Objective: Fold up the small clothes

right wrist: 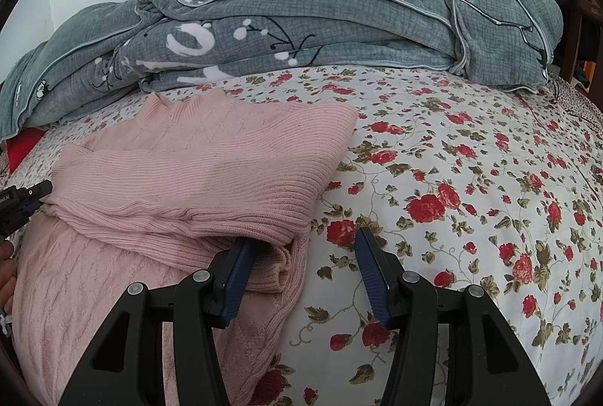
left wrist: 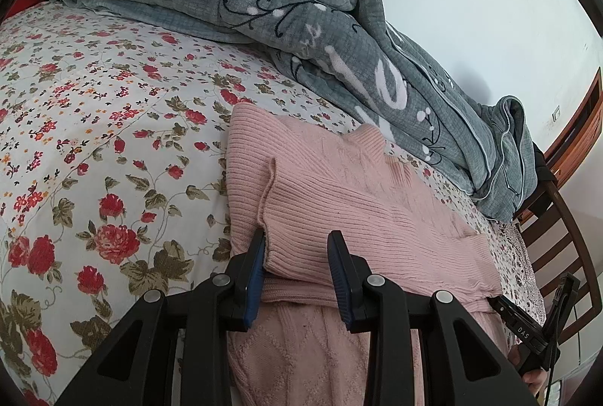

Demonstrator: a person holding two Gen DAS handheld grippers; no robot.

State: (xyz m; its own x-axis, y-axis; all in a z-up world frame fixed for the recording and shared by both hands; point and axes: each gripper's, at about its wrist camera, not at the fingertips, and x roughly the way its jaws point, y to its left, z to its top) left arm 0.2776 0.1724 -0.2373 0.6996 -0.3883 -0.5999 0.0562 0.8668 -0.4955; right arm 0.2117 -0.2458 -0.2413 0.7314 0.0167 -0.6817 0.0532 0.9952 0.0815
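Note:
A pink knit sweater [left wrist: 339,187] lies folded on the flowered bed sheet [left wrist: 94,104], its sleeves laid across the body. My left gripper [left wrist: 297,240] is shut on a folded ribbed sleeve end at the near edge, with both blue pads against the cloth. In the right wrist view the sweater [right wrist: 211,157] fills the left half. My right gripper [right wrist: 301,240] stands open at the garment's other corner. Its left finger touches the folded edge, and bare sheet shows in front of the right finger. Each gripper also shows at the edge of the other's view: the right gripper [left wrist: 527,327] and the left gripper [right wrist: 26,195].
A bunched grey blanket [left wrist: 264,3] runs along the far side of the bed against a pale wall, and shows as the grey blanket [right wrist: 301,25] in the right wrist view. A wooden slatted frame [left wrist: 565,236] stands past the bed's end. A red item [right wrist: 22,146] peeks out under the blanket.

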